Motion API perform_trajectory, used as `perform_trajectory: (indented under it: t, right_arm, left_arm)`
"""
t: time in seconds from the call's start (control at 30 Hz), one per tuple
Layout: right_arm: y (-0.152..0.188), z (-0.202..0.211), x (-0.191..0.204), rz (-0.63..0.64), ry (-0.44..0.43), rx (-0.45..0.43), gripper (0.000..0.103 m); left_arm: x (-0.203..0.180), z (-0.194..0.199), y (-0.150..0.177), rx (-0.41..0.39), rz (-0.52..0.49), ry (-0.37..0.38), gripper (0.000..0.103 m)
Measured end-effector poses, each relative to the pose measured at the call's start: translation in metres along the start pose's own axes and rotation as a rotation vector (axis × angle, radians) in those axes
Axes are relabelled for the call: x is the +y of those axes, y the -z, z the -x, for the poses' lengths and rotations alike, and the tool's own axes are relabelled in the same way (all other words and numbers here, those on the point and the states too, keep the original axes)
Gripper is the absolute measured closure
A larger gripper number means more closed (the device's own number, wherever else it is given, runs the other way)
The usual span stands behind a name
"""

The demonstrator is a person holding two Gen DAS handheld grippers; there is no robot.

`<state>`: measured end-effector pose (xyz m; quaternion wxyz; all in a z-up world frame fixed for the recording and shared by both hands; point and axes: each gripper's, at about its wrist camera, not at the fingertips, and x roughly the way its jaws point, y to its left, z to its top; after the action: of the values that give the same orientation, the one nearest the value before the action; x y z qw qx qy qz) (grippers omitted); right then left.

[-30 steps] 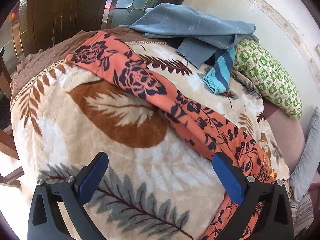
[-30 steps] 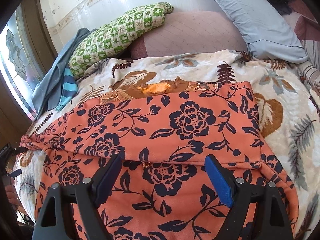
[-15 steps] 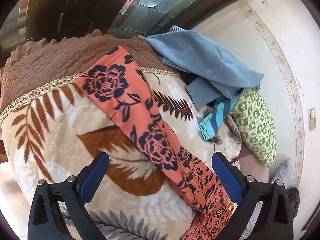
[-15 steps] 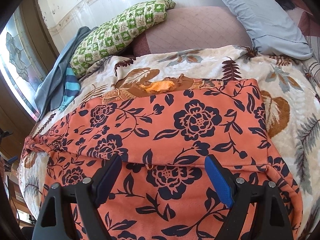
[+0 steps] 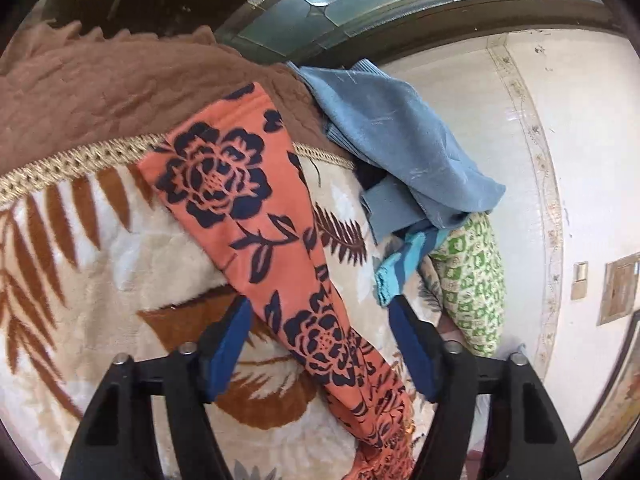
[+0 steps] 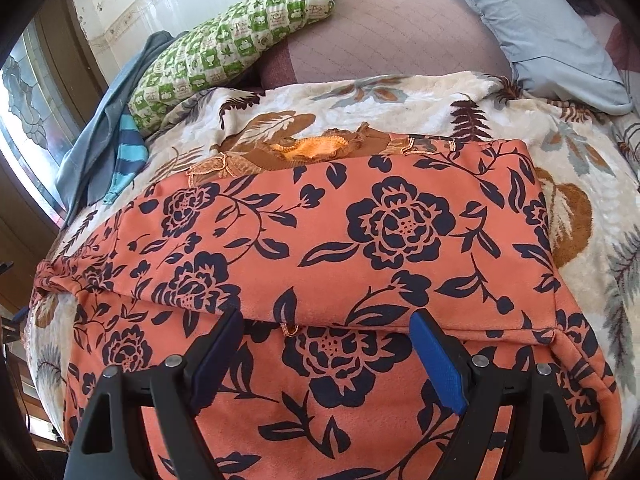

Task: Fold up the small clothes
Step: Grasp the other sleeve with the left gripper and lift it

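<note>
An orange garment with dark blue flowers (image 6: pixel 400 220) lies spread on the leaf-patterned blanket (image 6: pixel 440 92), its upper part folded down to an edge in front of my right gripper (image 6: pixel 326 320). That gripper hovers open just above the folded edge, with nothing pressed between its blue pads. In the left wrist view a long orange sleeve (image 5: pixel 224 176) runs diagonally across the blanket. My left gripper (image 5: pixel 318 308) straddles the sleeve and its jaws are closing. The sleeve sits between the pads, which stand apart from the cloth.
A heap of blue-grey clothes (image 5: pixel 400 140) and a teal striped piece (image 5: pixel 404 264) lie by a green checked pillow (image 5: pixel 472 280) near the white wall. A grey pillow (image 6: pixel 540 28) sits at the head. The blanket's brown border (image 5: pixel 100 92) falls off below a window.
My left gripper has rolled and travelled along the sleeve toward its end, and its jaws have narrowed around it. The right gripper has dipped slightly toward the folded edge, still open.
</note>
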<state>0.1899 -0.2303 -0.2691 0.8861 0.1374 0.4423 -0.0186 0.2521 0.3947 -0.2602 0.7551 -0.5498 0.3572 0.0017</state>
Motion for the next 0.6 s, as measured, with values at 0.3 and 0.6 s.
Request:
perform_trajectory:
  t: [0.3,0.6]
  right_arm:
    - [0.0,-0.01,0.01,0.072,0.045,0.003,0.016]
    - [0.0,-0.013,0.013,0.099,0.053,-0.003,0.016]
  left_arm:
    - [0.015,-0.033,0.019,0.085,0.067,0.049,0.038]
    - [0.002,-0.047,-0.002,-0.022,0.05,-0.057,0.056]
